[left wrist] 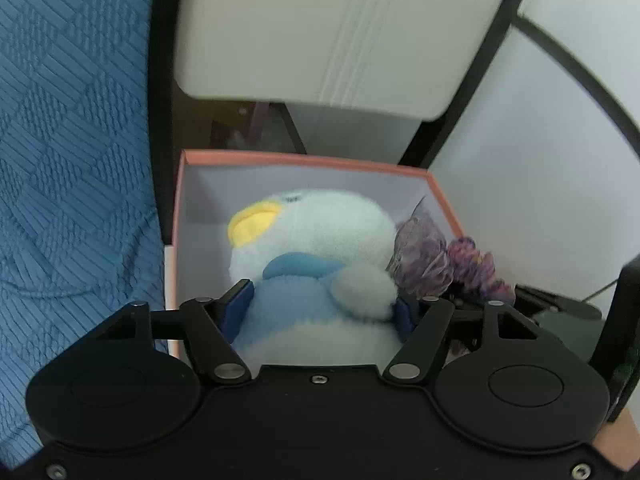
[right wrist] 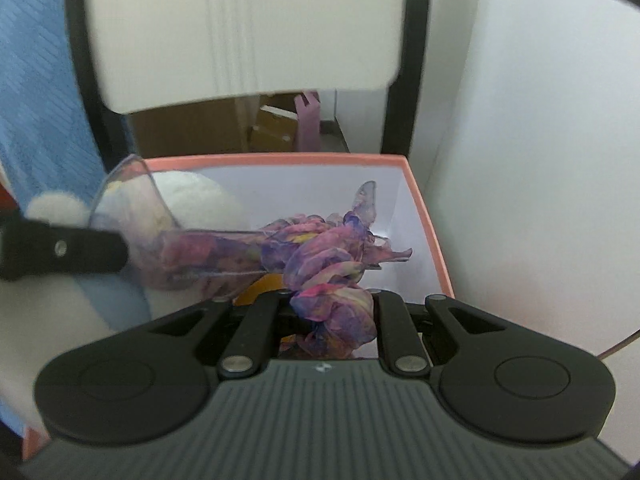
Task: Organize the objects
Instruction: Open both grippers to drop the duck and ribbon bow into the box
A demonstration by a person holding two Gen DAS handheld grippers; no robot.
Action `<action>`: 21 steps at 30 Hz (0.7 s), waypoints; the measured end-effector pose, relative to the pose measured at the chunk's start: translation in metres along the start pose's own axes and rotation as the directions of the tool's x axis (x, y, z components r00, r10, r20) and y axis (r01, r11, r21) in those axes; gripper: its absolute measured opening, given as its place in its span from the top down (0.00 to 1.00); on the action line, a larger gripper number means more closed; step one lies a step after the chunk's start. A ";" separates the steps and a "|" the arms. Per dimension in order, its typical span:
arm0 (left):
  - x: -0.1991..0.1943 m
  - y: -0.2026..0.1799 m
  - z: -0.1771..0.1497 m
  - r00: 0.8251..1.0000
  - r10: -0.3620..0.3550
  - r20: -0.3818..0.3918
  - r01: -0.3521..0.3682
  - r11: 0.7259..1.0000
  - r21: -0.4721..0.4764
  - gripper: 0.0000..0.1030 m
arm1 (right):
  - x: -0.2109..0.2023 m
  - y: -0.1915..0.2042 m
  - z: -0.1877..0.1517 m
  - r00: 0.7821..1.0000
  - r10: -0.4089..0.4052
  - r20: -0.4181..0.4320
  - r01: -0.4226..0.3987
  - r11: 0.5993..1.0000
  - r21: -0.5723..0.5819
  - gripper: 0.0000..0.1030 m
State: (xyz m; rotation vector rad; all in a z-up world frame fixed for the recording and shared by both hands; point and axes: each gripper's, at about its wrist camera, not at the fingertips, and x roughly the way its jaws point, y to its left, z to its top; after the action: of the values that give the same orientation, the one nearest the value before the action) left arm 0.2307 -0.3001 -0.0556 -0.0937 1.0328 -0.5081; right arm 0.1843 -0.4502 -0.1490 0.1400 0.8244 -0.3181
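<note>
While our left hand-held gripper [left wrist: 320,308] pinches the plush penguin [left wrist: 316,248] by its body over the pink box [left wrist: 304,159], our right hand-held gripper [right wrist: 330,312] pinches the purple scarf [right wrist: 320,256], whose long axis trails leftward toward the penguin. Both things hang within the box walls, penguin on the left, scarf just beside it on the right. We judge lowering and releasing comes next.

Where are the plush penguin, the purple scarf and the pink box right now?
plush penguin [left wrist: 320,220]: left wrist view, on its pale head.
purple scarf [right wrist: 324,256]: right wrist view, on the bunched folds.
pink box [right wrist: 428,224]: right wrist view, on its right rim.
</note>
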 end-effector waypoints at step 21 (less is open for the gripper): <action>-0.073 -0.006 0.020 0.994 -0.070 0.085 0.062 0.993 0.097 0.23 | -0.051 -0.009 0.038 0.995 0.078 0.070 -0.084 0.992 0.092 0.34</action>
State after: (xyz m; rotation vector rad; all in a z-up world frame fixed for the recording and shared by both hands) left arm 0.2153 -0.2759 0.0149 -0.0659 0.9201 -0.6072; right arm 0.1756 -0.4562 -0.0852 0.2495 0.7359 -0.2841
